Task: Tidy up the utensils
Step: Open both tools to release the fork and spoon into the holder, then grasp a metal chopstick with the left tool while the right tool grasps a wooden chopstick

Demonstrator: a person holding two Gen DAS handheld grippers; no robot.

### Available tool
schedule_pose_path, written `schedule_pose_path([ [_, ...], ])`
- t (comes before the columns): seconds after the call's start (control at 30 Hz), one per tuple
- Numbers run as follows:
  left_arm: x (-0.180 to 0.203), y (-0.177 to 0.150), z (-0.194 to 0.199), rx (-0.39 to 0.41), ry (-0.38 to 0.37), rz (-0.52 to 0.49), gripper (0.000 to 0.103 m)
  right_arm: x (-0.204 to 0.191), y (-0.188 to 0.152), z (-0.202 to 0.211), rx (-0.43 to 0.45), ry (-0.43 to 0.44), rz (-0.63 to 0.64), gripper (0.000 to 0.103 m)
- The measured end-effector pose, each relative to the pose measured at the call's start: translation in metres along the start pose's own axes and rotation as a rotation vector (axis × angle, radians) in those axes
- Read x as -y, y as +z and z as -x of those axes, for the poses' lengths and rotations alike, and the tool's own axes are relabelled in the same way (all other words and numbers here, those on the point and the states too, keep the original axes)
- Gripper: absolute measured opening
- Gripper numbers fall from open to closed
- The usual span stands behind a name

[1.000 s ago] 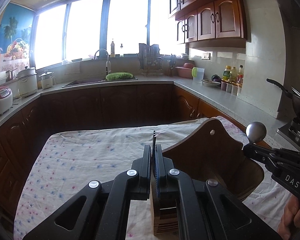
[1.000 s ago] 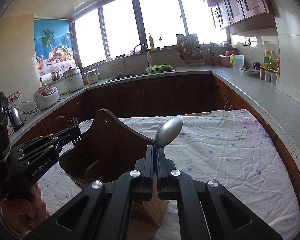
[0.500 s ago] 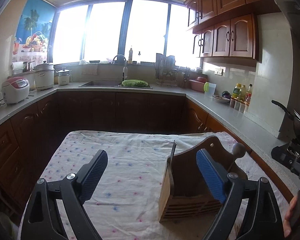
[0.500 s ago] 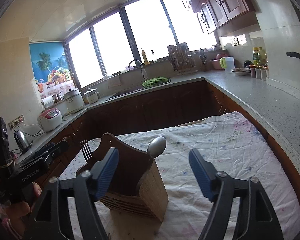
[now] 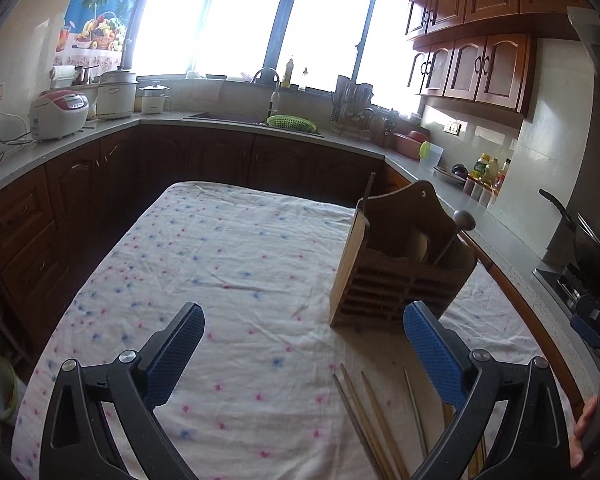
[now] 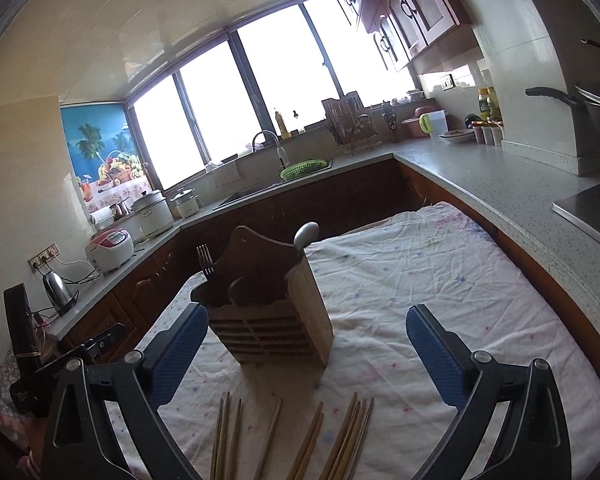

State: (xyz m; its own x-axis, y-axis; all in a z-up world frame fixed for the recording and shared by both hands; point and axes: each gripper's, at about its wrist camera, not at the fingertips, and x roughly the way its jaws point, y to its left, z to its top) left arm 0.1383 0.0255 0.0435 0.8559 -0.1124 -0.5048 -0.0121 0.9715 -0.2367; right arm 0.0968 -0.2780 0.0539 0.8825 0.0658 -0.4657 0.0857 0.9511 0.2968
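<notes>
Both grippers hang over the bench with nothing in them. The left gripper (image 5: pixel 304 344) has its jaws spread wide, blue pads facing each other across open cloth. Ahead of them and toward the right jaw stands the wooden utensil holder (image 5: pixel 396 264), upright on the flowered tablecloth (image 5: pixel 220 264). A fork (image 5: pixel 369 189) pokes up at its left corner, seen edge-on, and a spoon (image 5: pixel 464 221) leans out at its right corner, bowl up. Close below the right jaw, a few chopsticks (image 5: pixel 364 416) lie loose on the cloth.

Over to the right wrist view: the right gripper (image 6: pixel 306 348) is spread wide too, holding nothing. The utensil holder (image 6: pixel 268 304) sits just ahead, between the jaws and nearer the left one. The fork (image 6: pixel 205 261) stands tines-up in its left compartment; the spoon (image 6: pixel 306 234) rises from the right back corner. Between the jaws and nearest the camera, the chopsticks (image 6: pixel 296 440) lie scattered in a loose fan on the tablecloth (image 6: pixel 440 280), apart from the holder. The left gripper's dark body (image 6: pixel 80 354) shows at the left edge.
</notes>
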Motion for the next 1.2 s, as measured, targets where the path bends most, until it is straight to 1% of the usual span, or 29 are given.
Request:
schedule_pose_path([
  [0.13,-0.006,-0.009,0.013,-0.037,0.002,0.006,0.101,0.010,-0.021,0.013,-0.040,-0.032,-0.027,0.100],
  [0.3,-0.009,-0.020,0.017,-0.092,0.007,0.009,0.101,0.019,-0.046,0.026,-0.083,-0.067,-0.040,0.100],
  [0.6,0.000,-0.027,0.011,-0.161,0.012,-0.014,0.100,0.022,-0.060,0.026,-0.121,-0.100,-0.026,0.100],
  [0.77,0.004,-0.024,0.000,-0.198,0.016,-0.021,0.099,0.019,-0.060,0.018,-0.140,-0.092,-0.025,0.100],
  [0.83,0.005,-0.023,-0.006,-0.221,0.016,-0.021,0.096,0.015,-0.059,0.014,-0.152,-0.095,-0.012,0.100],
  [0.9,0.007,-0.020,-0.014,-0.248,0.007,-0.023,0.087,0.010,-0.058,0.009,-0.158,-0.093,0.004,0.097],
  [0.93,0.008,-0.018,-0.018,-0.263,0.003,-0.023,0.085,0.008,-0.057,0.005,-0.164,-0.090,0.010,0.092],
  [1.0,0.009,-0.016,-0.027,-0.290,-0.002,-0.022,0.076,0.005,-0.055,-0.002,-0.182,-0.080,0.017,0.084],
  [1.07,0.011,-0.014,-0.037,-0.313,-0.010,-0.022,0.073,0.002,-0.054,-0.011,-0.209,-0.070,0.020,0.070],
  [1.1,0.012,-0.013,-0.041,-0.323,-0.013,-0.021,0.069,0.000,-0.054,-0.017,-0.224,-0.063,0.020,0.067],
  [1.17,0.013,-0.012,-0.051,-0.343,-0.015,-0.024,0.066,-0.002,-0.055,-0.028,-0.253,-0.055,0.019,0.055],
  [1.2,0.014,-0.013,-0.056,-0.355,-0.014,-0.024,0.063,-0.004,-0.056,-0.034,-0.270,-0.053,0.024,0.053],
])
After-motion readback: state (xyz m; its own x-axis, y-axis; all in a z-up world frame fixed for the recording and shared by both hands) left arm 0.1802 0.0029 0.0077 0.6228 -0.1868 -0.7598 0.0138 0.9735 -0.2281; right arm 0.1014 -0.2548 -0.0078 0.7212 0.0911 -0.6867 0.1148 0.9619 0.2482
